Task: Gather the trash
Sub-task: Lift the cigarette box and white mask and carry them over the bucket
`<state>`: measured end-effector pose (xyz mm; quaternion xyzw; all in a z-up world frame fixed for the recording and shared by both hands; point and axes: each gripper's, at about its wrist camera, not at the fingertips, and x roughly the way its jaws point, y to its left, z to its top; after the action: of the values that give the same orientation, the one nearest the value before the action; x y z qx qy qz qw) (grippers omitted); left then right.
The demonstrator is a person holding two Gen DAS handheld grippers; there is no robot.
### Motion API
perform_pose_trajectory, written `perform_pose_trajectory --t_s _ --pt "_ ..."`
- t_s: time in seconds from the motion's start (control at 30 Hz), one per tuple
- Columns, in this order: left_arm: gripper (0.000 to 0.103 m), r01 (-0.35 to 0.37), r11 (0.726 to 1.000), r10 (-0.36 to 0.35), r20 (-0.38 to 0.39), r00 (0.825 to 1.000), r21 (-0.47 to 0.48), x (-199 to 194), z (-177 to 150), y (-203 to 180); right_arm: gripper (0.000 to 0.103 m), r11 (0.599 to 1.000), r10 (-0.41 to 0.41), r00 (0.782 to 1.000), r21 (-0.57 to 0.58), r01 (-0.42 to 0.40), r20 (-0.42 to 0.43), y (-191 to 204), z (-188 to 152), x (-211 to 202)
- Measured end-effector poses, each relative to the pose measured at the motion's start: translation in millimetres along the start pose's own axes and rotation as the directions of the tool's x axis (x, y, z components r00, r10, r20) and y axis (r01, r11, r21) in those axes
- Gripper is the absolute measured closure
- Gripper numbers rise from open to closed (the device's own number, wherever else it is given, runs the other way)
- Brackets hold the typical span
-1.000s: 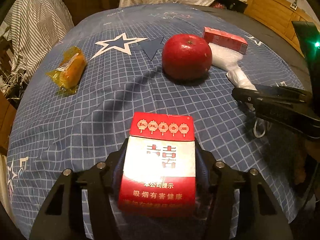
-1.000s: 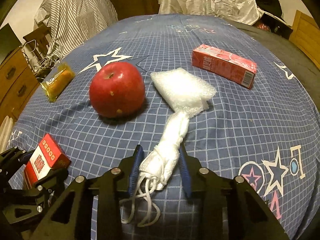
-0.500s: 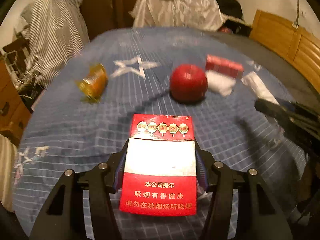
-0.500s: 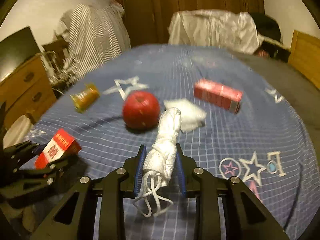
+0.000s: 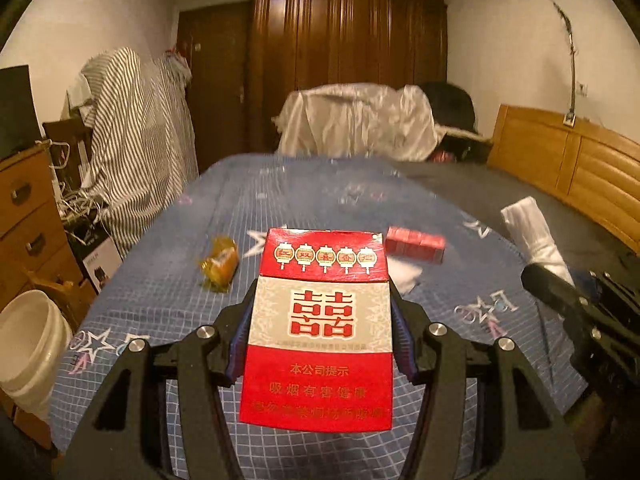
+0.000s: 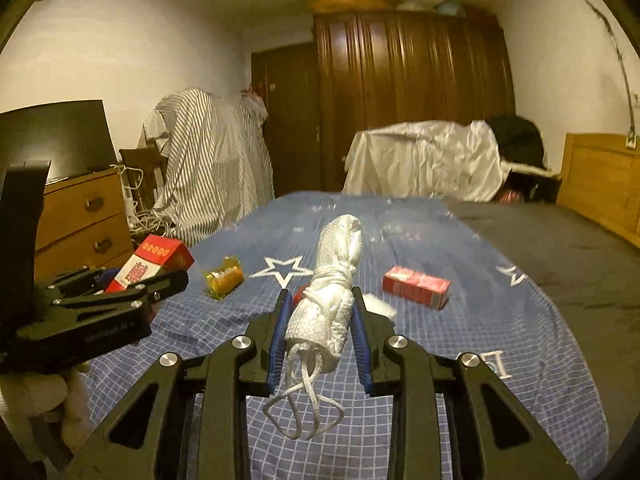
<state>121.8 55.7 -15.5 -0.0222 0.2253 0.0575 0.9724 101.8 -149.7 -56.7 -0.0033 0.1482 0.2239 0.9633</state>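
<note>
Red-and-white cigarette pack (image 5: pixel 320 332) sits clamped between my left tool's (image 5: pixel 320 320) blue pads, lantern end pointing away, lifted clear of the bed (image 5: pixel 160 292). From the right wrist view I see that same pack (image 6: pixel 154 262) sticking out of the left tool (image 6: pixel 160 276) at the left edge, above the bedspread.

My right tool (image 6: pixel 320 324) is closed tight on a rolled white face mask (image 6: pixel 328 300), roll upright between the pads, ear loops dangling below the grip. In the left view the mask (image 5: pixel 534 236) shows at the right, poking up from the right tool (image 5: pixel 560 284).

Left on the blue checked bedspread: a yellow wrapped snack (image 6: pixel 224 278) near the white star print, a red carton (image 6: pixel 416 286) lying flat to the right, and a bit of white bubble wrap (image 6: pixel 378 306) just beside my right tool's finger. Something red peeks out behind the mask roll, too hidden to name.

White bucket (image 5: pixel 28 344) stands on the floor beside the bed's left side.
</note>
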Motion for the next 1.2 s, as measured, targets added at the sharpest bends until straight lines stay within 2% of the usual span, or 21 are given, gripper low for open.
perform_pose_trajectory --t_s 0.2,0.37,0.63,0.9,1.2 --pt "0.049 0.005 1.000 -0.005 0.050 0.999 0.002 -17.0 0.8 -7.9 0.072 1.000 -0.013 0.999 0.008 0.013 0.032 -2.5 2.9 -26.9" --pt "0.049 0.007 1.000 -0.008 0.042 0.999 0.003 -18.5 0.5 -10.2 0.072 1.000 -0.009 1.000 0.007 0.009 0.024 0.8 2.6 -37.0" --pt "0.049 -0.029 1.000 0.029 0.049 0.998 -0.011 -27.3 2.7 9.0 0.072 0.999 0.030 0.999 -0.015 -0.030 0.021 15.8 19.7 -23.6" --pt "0.049 -0.114 0.992 0.116 0.047 0.992 -0.052 -34.2 9.5 57.4 0.072 0.991 0.125 0.992 -0.056 -0.125 0.004 63.7 38.4 8.8" --pt "0.049 -0.226 0.967 0.232 0.036 0.972 -0.120 -46.1 15.2 127.9 0.072 0.965 0.239 0.970 -0.098 -0.242 -0.041 139.2 61.4 52.6"
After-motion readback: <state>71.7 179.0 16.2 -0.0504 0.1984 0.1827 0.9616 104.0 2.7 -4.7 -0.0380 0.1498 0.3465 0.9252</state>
